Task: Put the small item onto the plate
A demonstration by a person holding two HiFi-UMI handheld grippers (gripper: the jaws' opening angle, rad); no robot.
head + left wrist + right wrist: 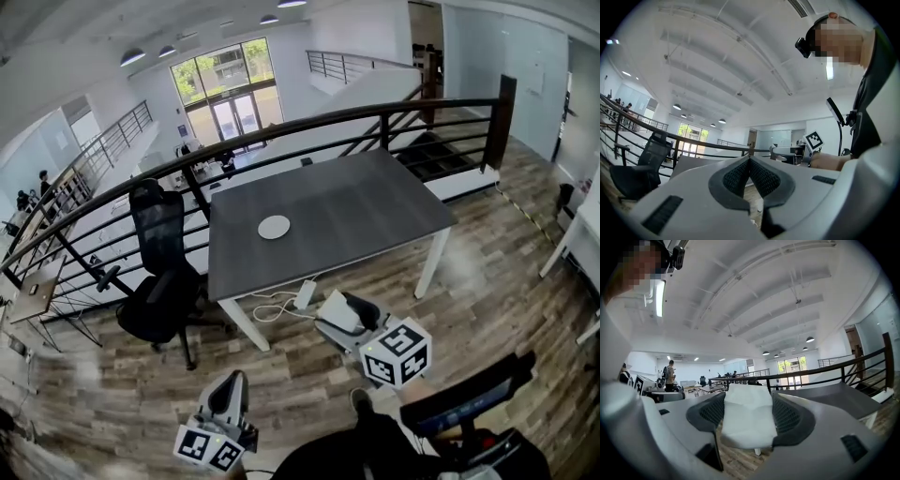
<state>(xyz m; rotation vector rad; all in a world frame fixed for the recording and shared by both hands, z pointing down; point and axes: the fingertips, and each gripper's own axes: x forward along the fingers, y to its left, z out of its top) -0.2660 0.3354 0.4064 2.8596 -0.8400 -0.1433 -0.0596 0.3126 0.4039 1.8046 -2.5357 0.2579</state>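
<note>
White packet (747, 416) was clamped in your right gripper (748, 395). The jaws stood wide with both pads pressed on its sides, and its far end poked out past the tips. It was not on the plate (274, 227). The plate sat bare on the dark grey table (375, 202), left of centre and well apart from the packet.

Markings: the only print visible was the black-and-white square markers on the two cubes, the right marker cube (397, 352) and the left marker cube (210, 447). I couldn't read any lettering on the packet.

Pose: you held both grippers low in front of you over the wood floor (487, 281), short of the table's near edge and pointing roughly level toward it. The right one was nearer the table, just off its front edge. Your left gripper (750, 161) hung further back and to the left, jaws closed pad to pad with nothing between them. An office chair (159, 272) stood at the table's left end, against the railing (375, 114).
</note>
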